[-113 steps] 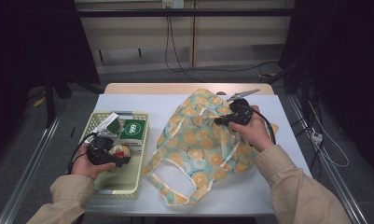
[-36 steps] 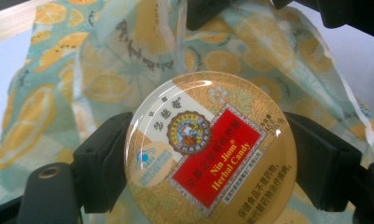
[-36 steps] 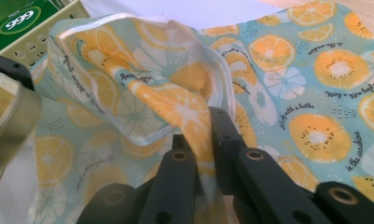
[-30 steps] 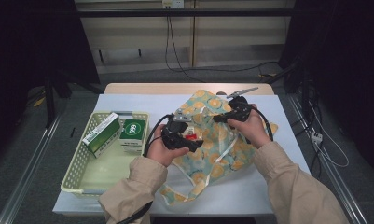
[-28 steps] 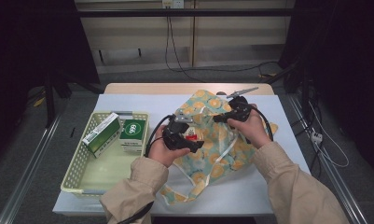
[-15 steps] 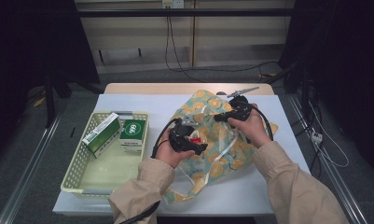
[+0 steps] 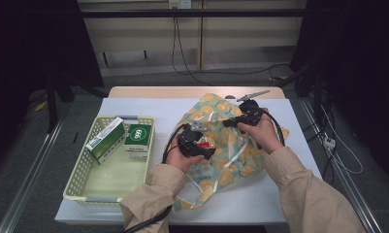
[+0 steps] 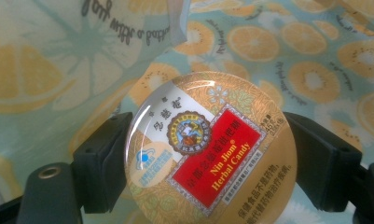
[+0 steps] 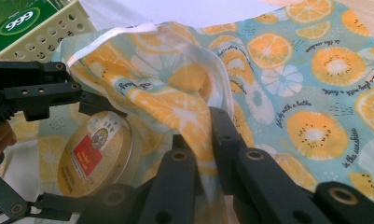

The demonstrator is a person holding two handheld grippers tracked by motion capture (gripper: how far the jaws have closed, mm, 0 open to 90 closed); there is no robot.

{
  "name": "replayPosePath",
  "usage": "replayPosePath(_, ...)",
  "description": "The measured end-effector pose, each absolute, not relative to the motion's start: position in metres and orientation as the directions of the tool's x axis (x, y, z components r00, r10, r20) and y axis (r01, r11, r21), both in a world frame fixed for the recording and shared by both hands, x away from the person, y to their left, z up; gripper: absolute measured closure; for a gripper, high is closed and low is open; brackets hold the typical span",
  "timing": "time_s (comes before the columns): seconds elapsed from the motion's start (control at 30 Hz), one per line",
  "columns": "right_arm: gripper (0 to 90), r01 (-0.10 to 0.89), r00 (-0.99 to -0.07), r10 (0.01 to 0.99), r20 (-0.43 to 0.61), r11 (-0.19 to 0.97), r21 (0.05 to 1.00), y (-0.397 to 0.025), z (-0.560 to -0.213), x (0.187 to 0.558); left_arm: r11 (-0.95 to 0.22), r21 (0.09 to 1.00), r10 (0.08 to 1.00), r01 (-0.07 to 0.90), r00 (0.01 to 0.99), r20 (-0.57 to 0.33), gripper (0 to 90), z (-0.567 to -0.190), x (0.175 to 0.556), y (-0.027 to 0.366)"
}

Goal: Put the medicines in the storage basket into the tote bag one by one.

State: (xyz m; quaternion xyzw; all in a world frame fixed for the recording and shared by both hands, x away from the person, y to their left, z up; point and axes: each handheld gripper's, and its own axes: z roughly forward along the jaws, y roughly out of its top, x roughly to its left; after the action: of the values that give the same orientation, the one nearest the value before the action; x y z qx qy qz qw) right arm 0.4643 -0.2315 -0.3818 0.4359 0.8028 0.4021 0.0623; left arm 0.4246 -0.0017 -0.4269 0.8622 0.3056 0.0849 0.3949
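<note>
The left gripper (image 8: 208, 154) clamps a round gold candy tin (image 8: 210, 147), its lid bearing a red label and an ornate emblem, held just over the citrus-printed bag (image 7: 231, 145). Beyond the tin, the right gripper (image 9: 208, 154) pinches the bag's raised rim, and left of the bag the basket (image 7: 80, 182) holds two green boxes (image 7: 121, 138).

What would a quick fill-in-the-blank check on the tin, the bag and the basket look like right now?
1. The left gripper is shut on a round ____ of herbal candy.
2. The right gripper pinches the rim of the fruit-print ____.
3. The two green boxes lie in the pale ____ at the table's left.
4. The label on the candy tin has a ____ panel with the name.

Missing words: tin; bag; basket; red
</note>
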Motion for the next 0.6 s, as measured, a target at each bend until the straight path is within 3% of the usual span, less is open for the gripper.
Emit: replayPosePath(0.6,87.8,0.657,-0.613,0.743,0.268,0.290,0.697,-0.230,-0.386,0.467,-0.463,0.746,0.656,0.478,0.751,-0.074,20.5,-0.426,0.449,-0.007)
